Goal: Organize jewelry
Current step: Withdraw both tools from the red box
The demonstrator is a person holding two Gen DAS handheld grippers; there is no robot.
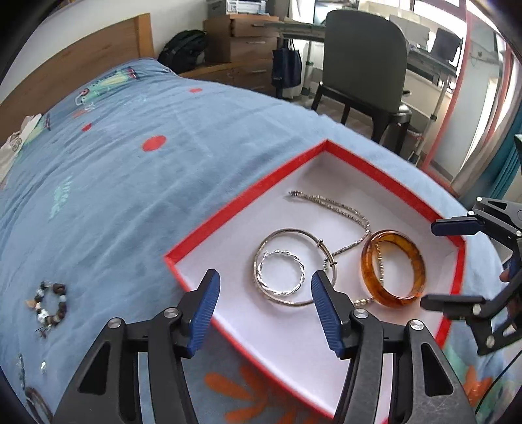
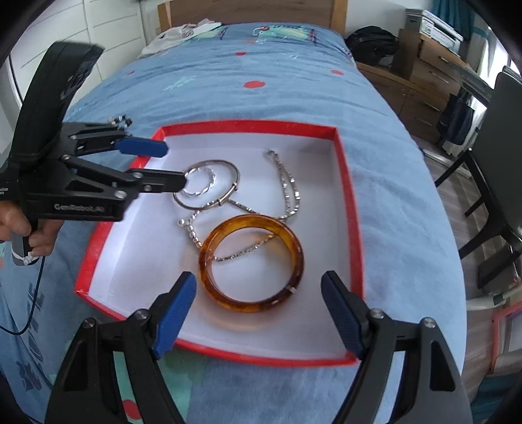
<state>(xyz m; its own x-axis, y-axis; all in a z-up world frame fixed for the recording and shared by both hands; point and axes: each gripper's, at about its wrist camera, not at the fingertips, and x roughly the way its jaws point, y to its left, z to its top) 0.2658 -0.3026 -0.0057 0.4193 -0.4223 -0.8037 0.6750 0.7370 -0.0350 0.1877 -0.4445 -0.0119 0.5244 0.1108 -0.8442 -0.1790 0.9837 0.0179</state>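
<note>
A red box with a white floor lies on the bed. In it lie an amber bangle, a thin silver bangle, a twisted silver ring inside that bangle, and a silver chain. My left gripper is open and empty, just above the twisted ring. My right gripper is open and empty, by the amber bangle. A beaded bracelet lies on the bedspread outside the box.
The blue patterned bedspread spreads around the box. A wooden headboard stands at the far end. A grey chair, a backpack and drawers stand beyond the bed's edge.
</note>
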